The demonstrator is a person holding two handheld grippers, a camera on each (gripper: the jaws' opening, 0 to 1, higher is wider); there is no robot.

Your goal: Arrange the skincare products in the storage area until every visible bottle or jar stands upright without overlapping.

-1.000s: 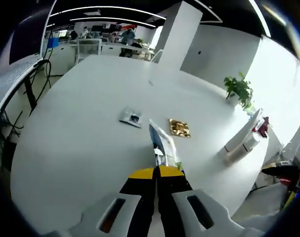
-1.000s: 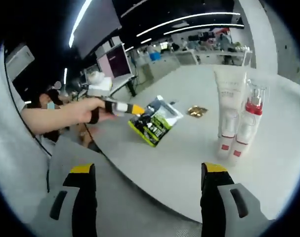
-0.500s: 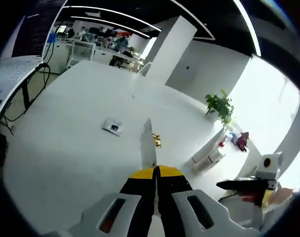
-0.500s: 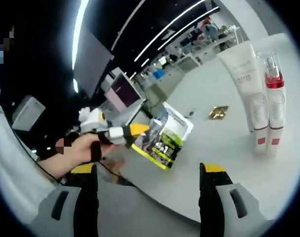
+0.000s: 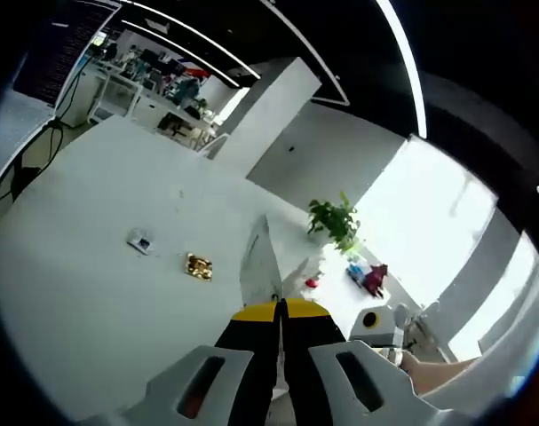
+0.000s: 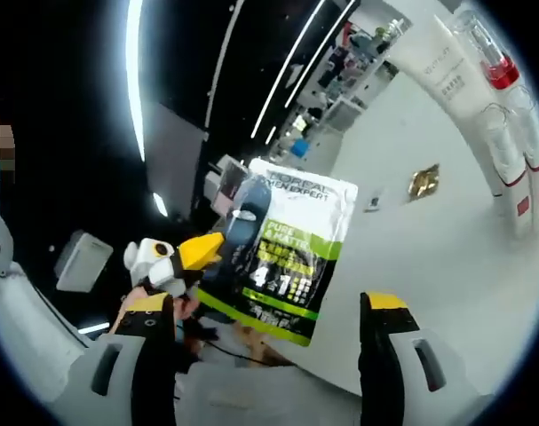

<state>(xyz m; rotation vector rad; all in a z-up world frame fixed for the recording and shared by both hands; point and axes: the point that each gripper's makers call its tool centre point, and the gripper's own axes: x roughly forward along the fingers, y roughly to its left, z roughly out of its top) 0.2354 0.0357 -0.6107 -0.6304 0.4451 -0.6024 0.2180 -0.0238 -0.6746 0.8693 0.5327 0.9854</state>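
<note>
While the left claw (image 5: 280,311) pinches the green sachet (image 6: 282,253) by one edge, lifted above the table (image 5: 83,293) | right claw (image 6: 265,306) open, empty | white tube (image 6: 460,84) and red-capped bottle (image 6: 509,106) upright, touching | risk: sachet slips from thin grip or swings into them.

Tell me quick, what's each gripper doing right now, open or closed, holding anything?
Left gripper: jaws shut on the green-and-white sachet, lifted off the table.
Right gripper: jaws open, holding nothing.
</note>
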